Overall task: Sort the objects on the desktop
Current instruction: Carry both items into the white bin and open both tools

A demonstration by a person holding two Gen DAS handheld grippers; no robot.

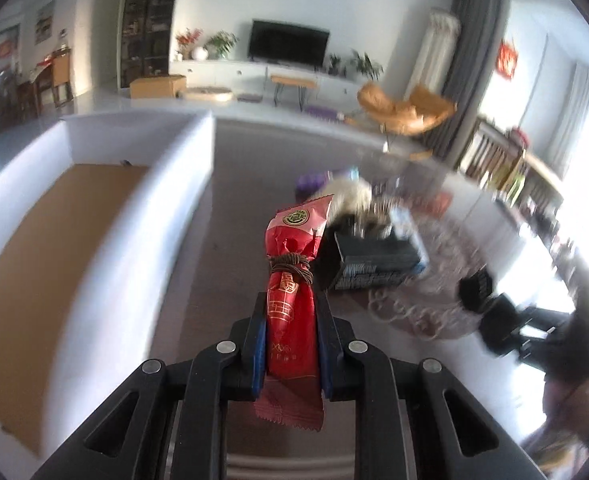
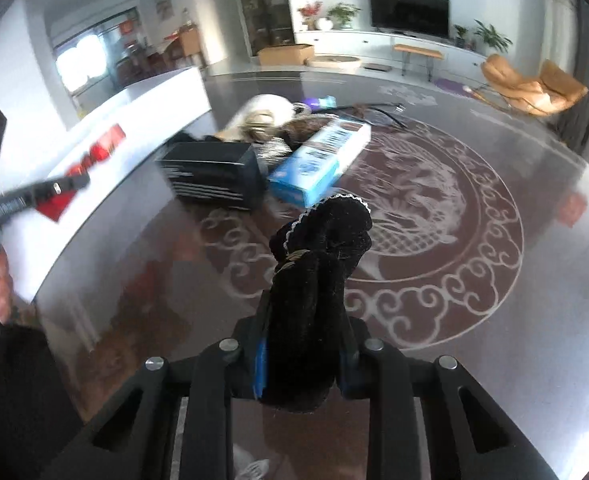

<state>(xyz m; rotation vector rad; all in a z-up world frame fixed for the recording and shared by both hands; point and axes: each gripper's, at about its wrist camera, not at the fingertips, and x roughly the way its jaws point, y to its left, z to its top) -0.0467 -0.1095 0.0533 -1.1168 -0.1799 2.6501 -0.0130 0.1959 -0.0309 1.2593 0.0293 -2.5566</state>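
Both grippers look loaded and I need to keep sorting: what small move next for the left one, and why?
Probably carry the left gripper leftward over the white open box with the brown cardboard floor. It is shut on the red foil packet tied with brown cord, clear of the glass table, and the box sits just beside it.

A dark television (image 1: pixel 289 45) hangs on the pale far wall above a long white cabinet (image 1: pixel 262 74) with potted plants (image 1: pixel 221 43) on it at either side, a tan lounge chair (image 1: pixel 404 110) to its right before grey curtains (image 1: pixel 468 68) and bright windows (image 1: pixel 582 152), on a glossy light floor (image 1: pixel 142 102).
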